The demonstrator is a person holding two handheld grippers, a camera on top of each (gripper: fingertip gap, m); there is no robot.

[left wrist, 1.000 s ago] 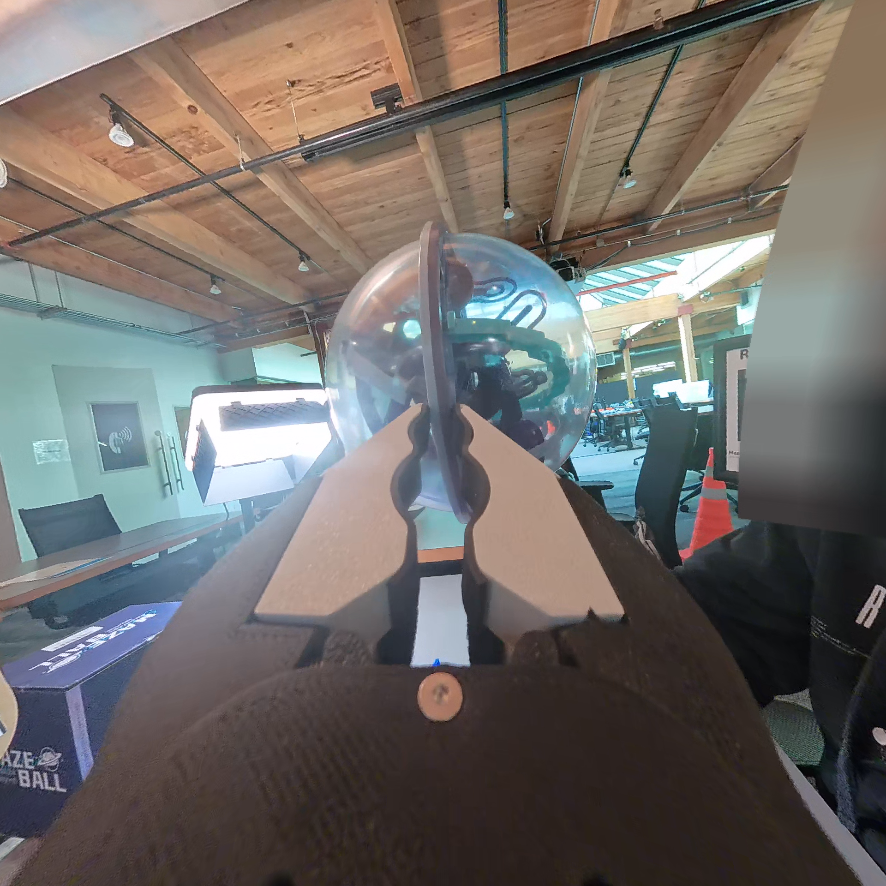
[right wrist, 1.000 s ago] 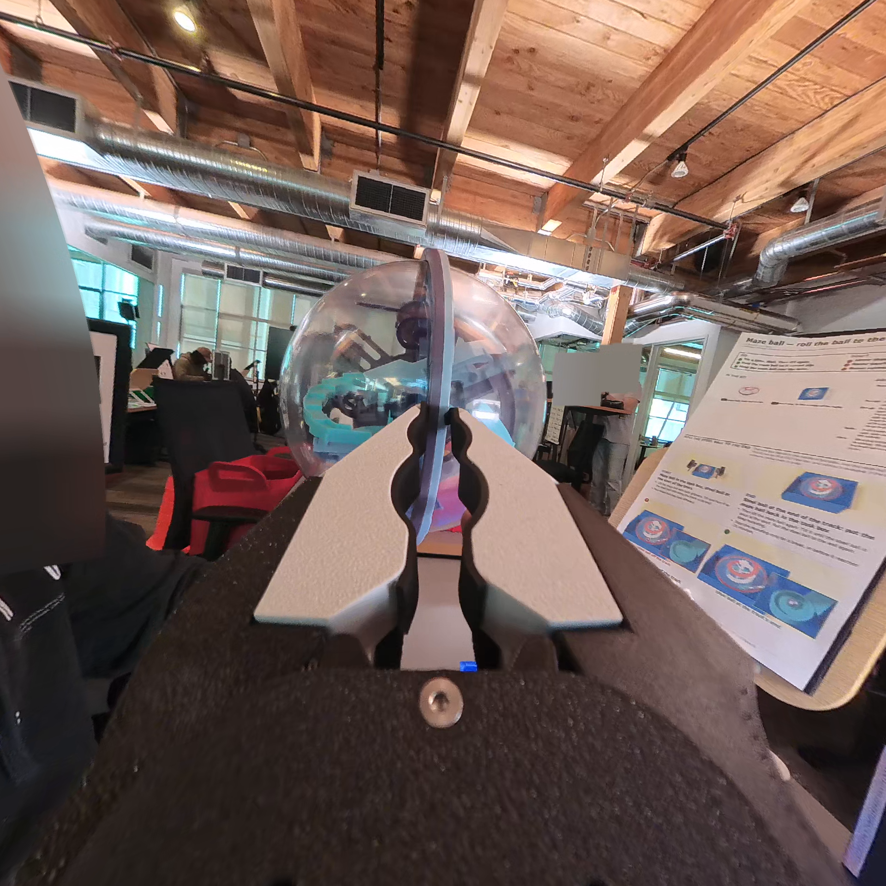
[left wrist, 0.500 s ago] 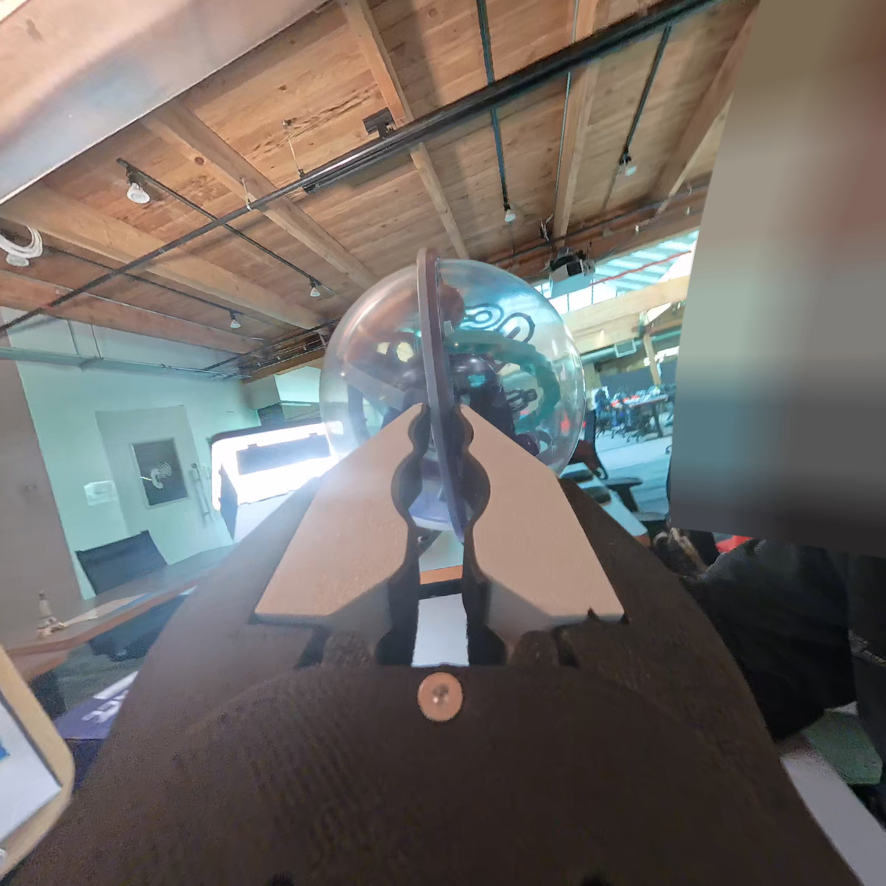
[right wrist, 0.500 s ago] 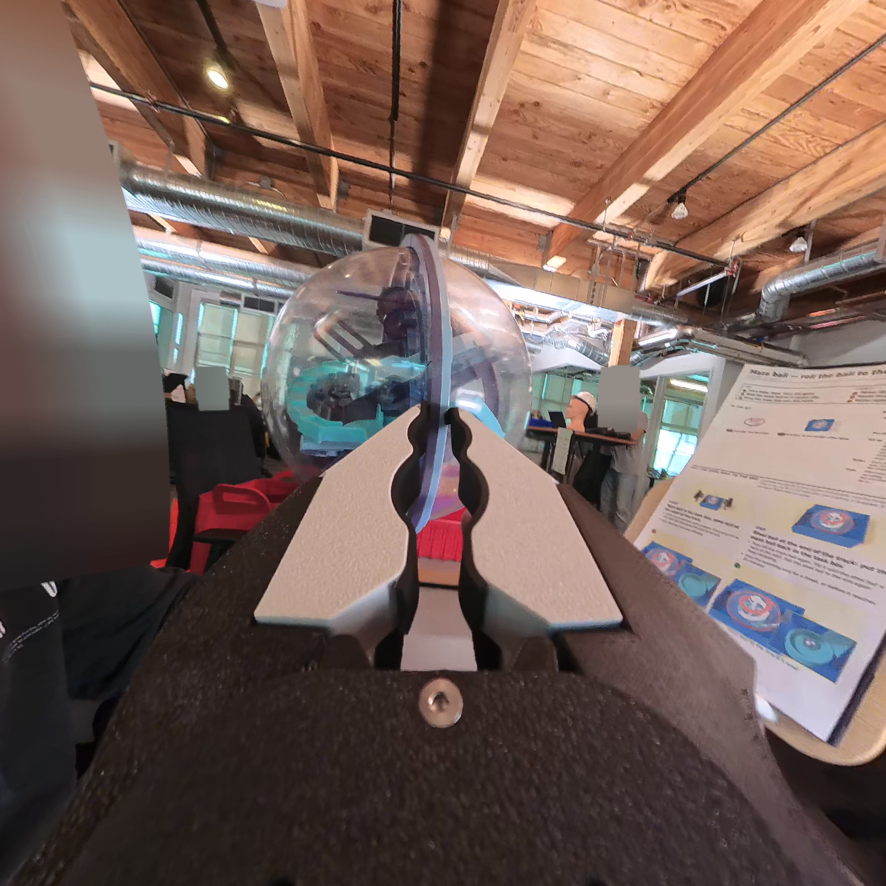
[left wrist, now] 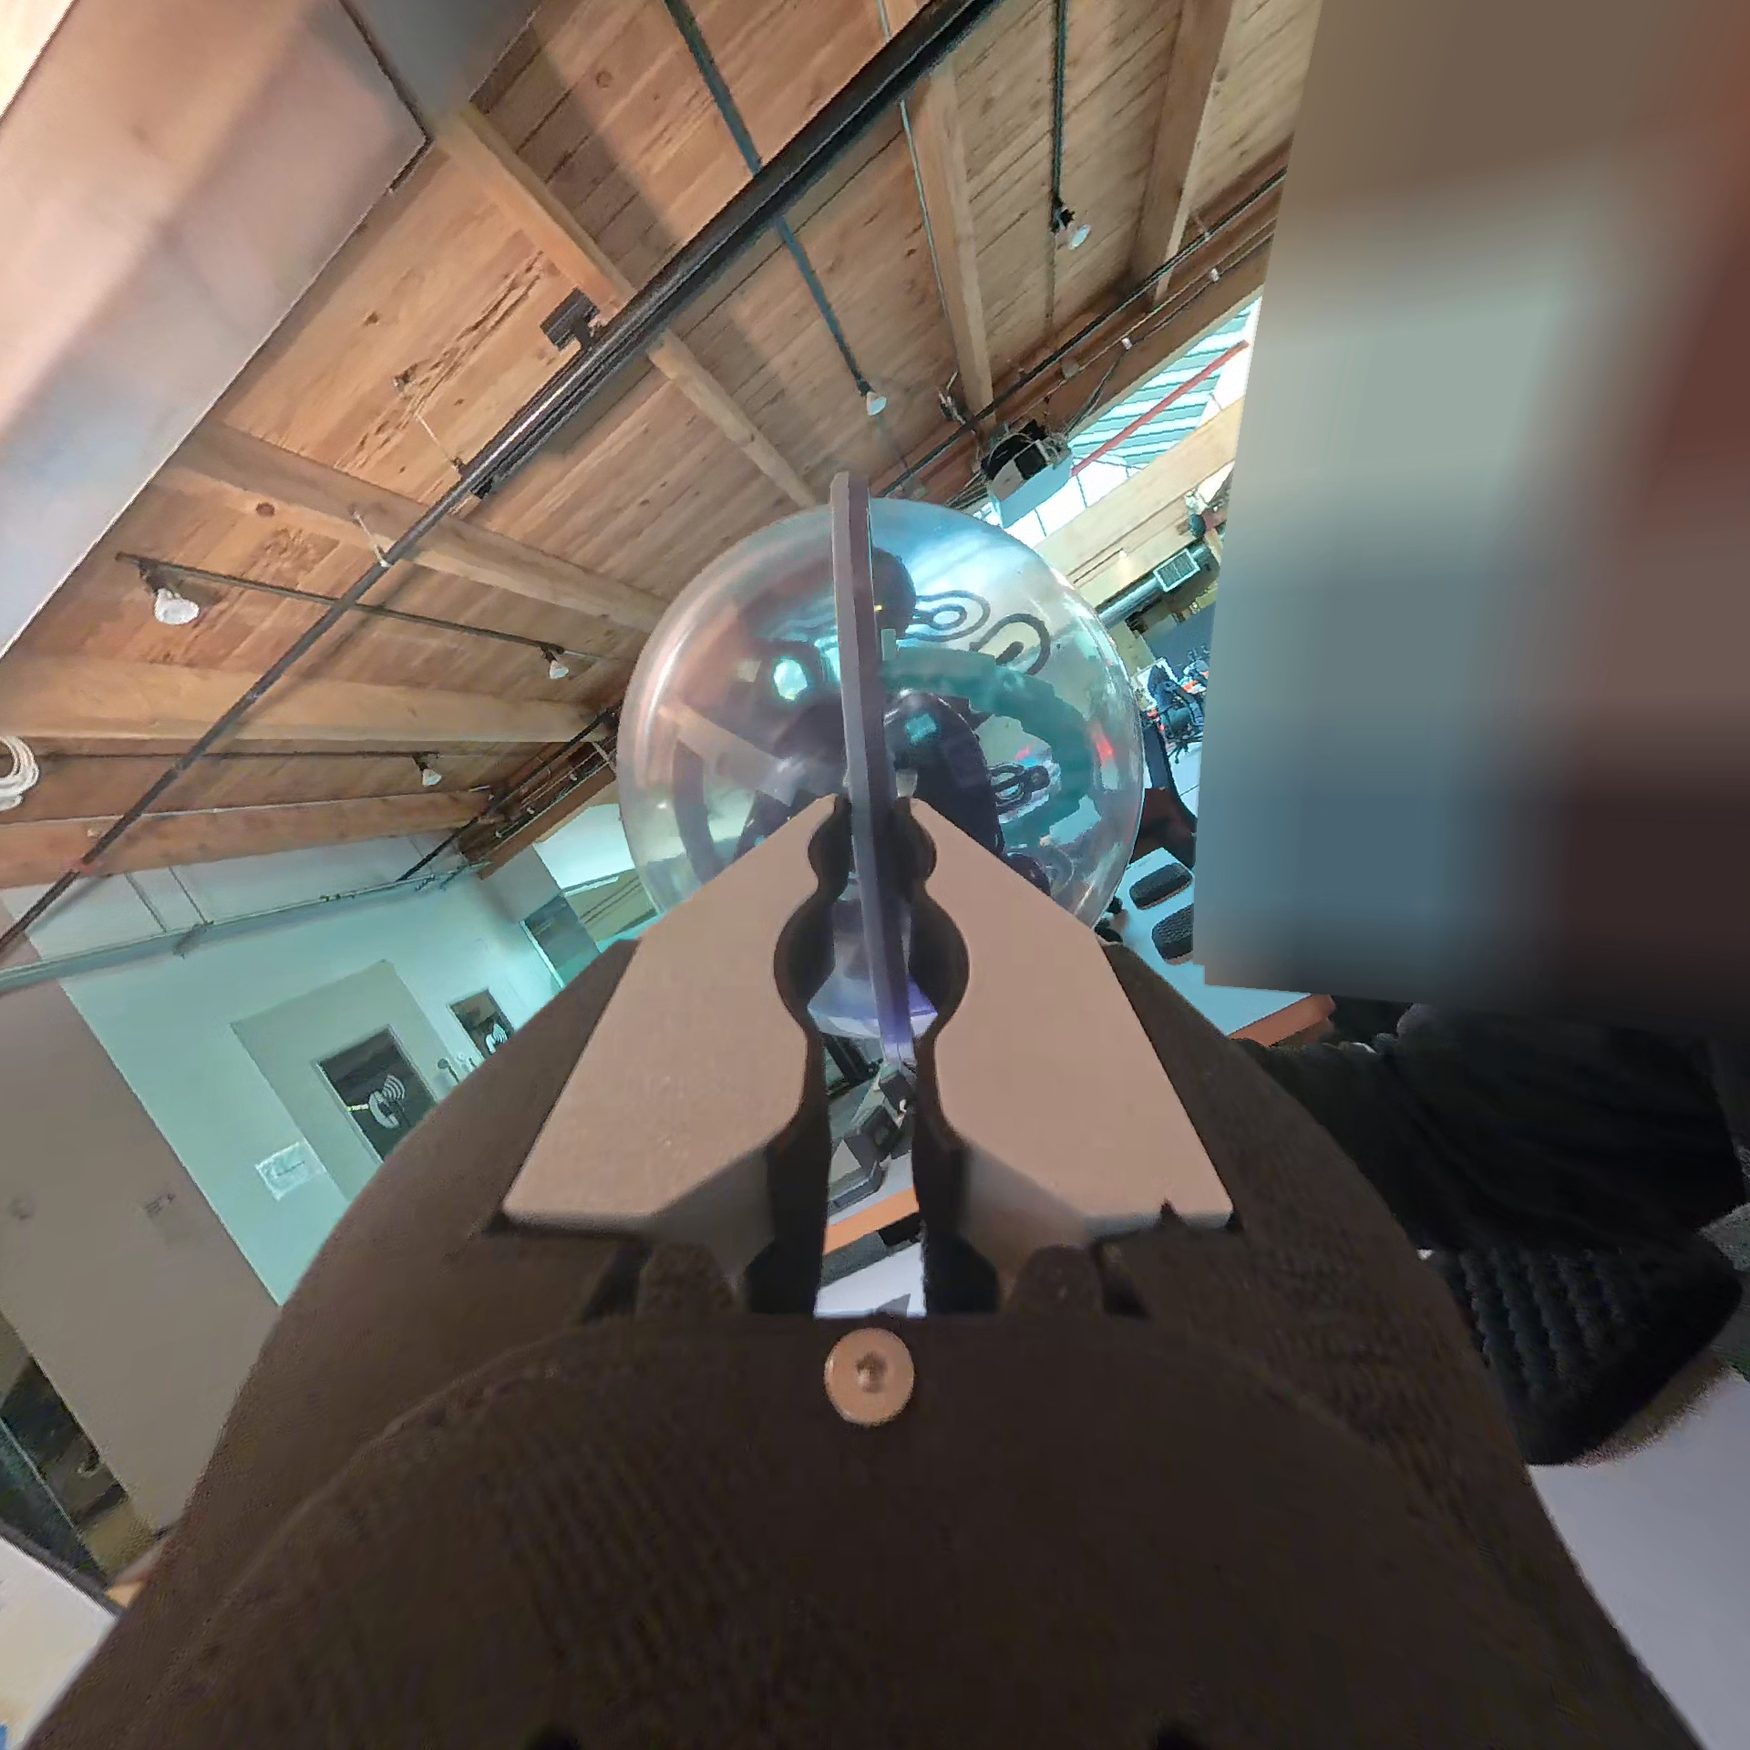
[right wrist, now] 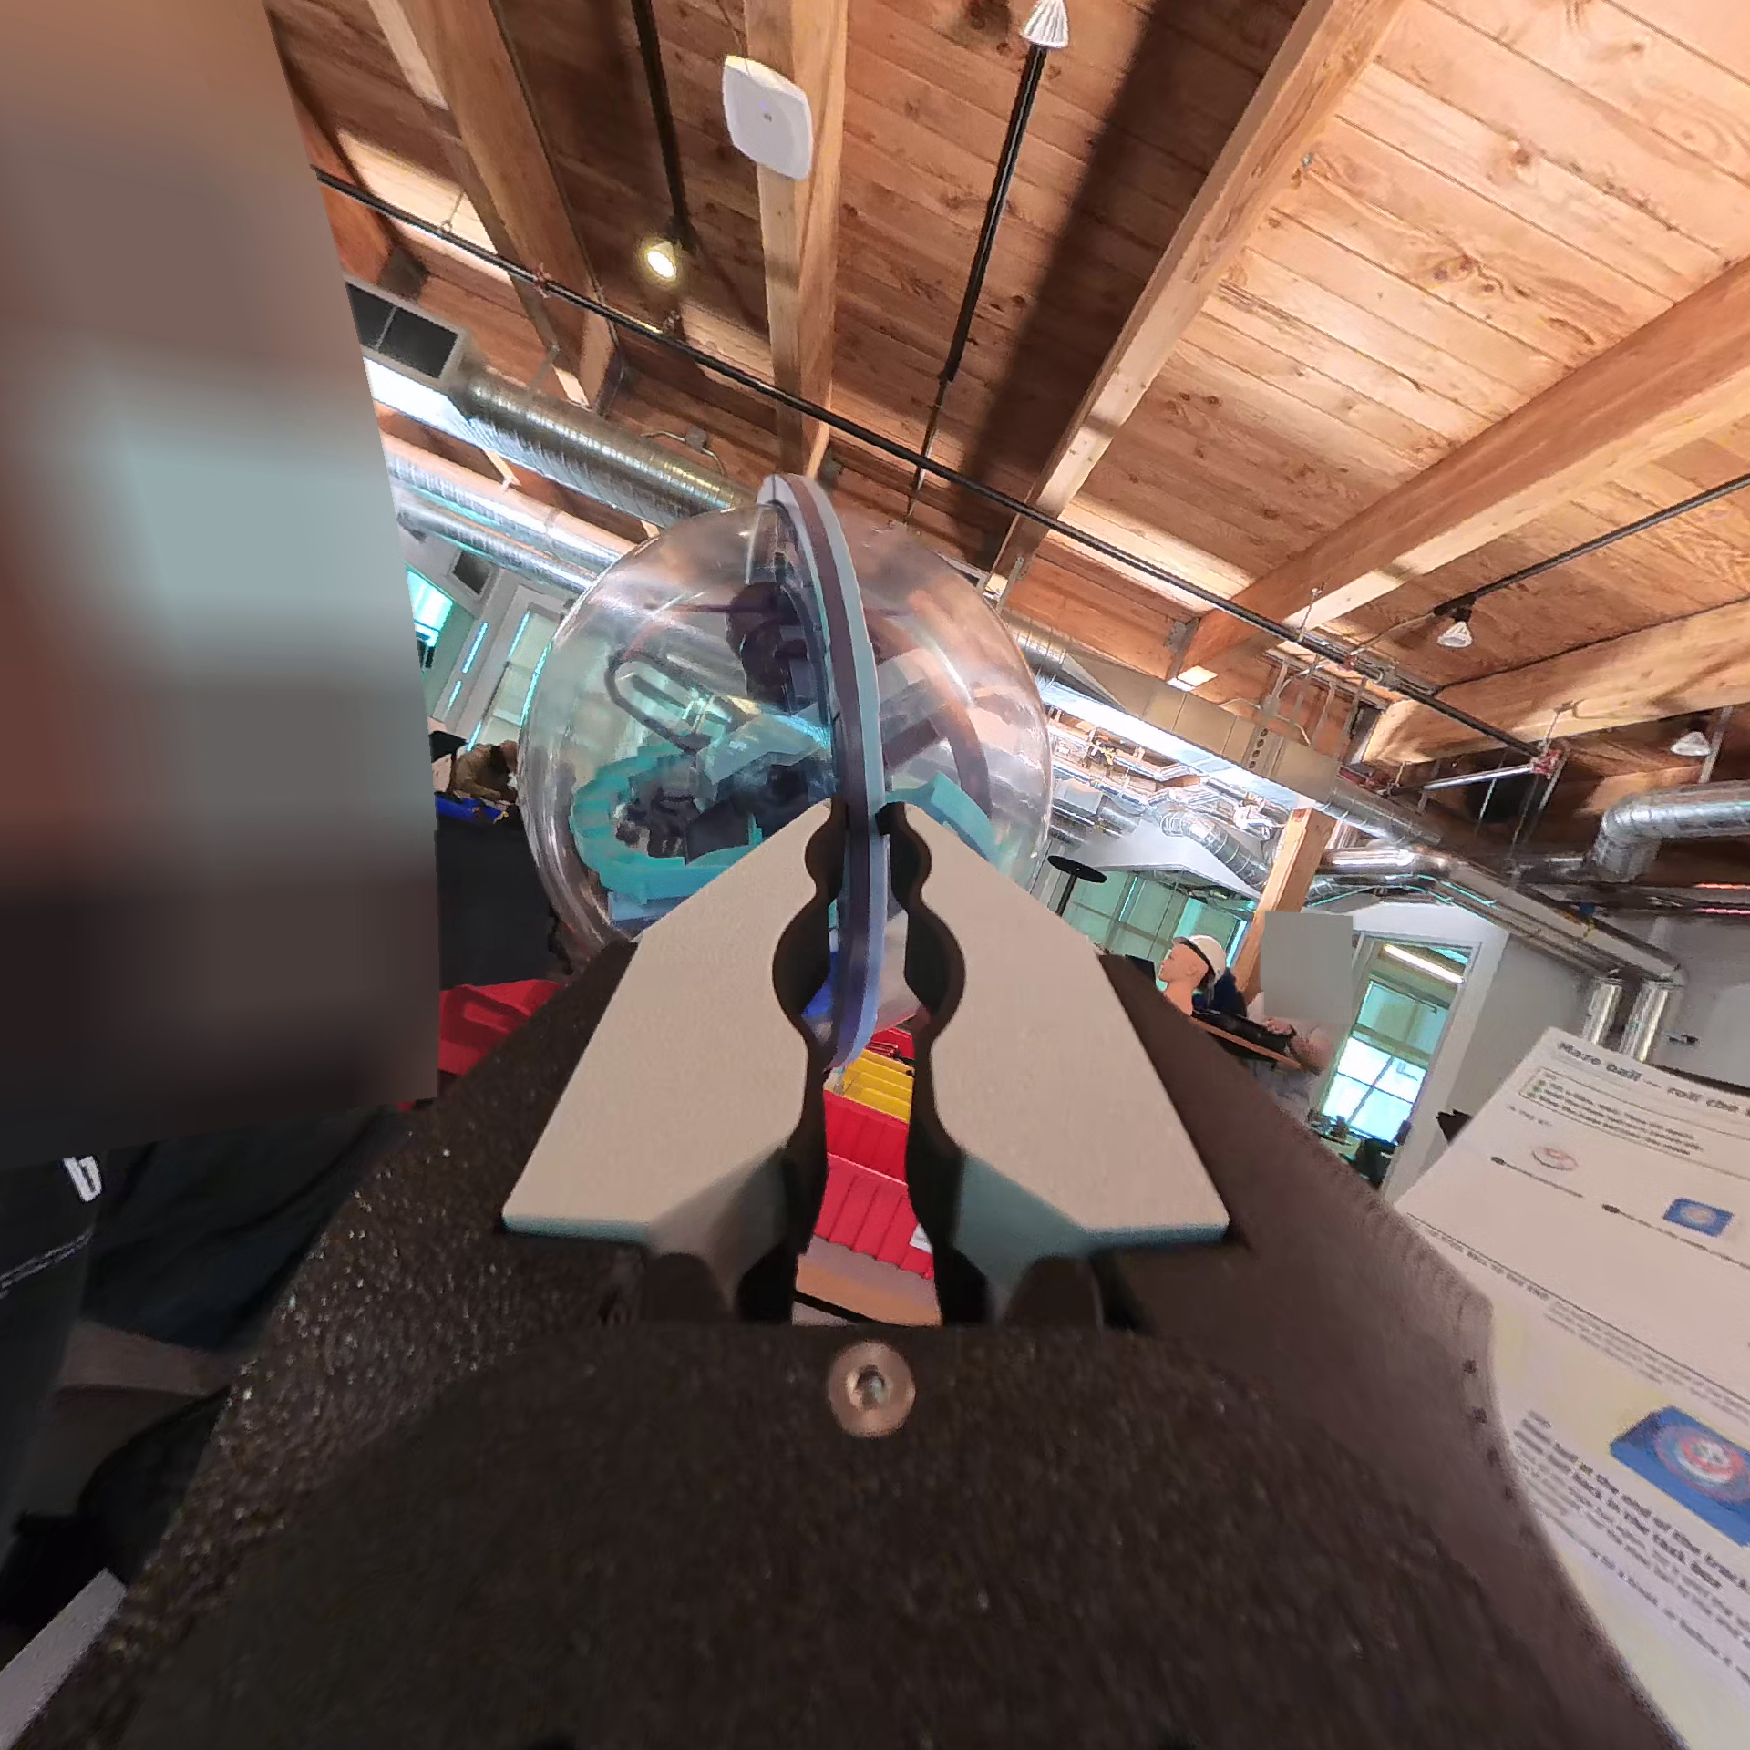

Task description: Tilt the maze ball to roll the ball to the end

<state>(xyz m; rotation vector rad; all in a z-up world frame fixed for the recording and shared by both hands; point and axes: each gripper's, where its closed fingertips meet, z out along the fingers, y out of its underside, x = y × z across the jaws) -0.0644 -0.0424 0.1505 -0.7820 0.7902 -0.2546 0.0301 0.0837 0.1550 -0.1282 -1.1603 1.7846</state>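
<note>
Nearest in the left wrist view, the left claw (left wrist: 873, 814) is clenched on the thin rim (left wrist: 857, 682) that rings the maze ball (left wrist: 881, 720). In the right wrist view the right claw (right wrist: 860, 814) grips the same flange (right wrist: 848, 682) from the opposite side. Between them the maze ball (right wrist: 786, 729) is held up in the air, tipped so both cameras look toward the wooden ceiling (left wrist: 568, 379).

It looks like a light, rigid, hollow plastic shell, smooth and likely slippery on its curved surface. The flat equatorial rim is therefore the sensible place to hold it, gently enough not to crack it.

The globe is clear, with teal spiral ramps (right wrist: 653, 852) and dark track pieces inside. The small rolling ball cannot be picked out.

Farther right, an instruction sheet (right wrist: 1610, 1278) stands propped.
</note>
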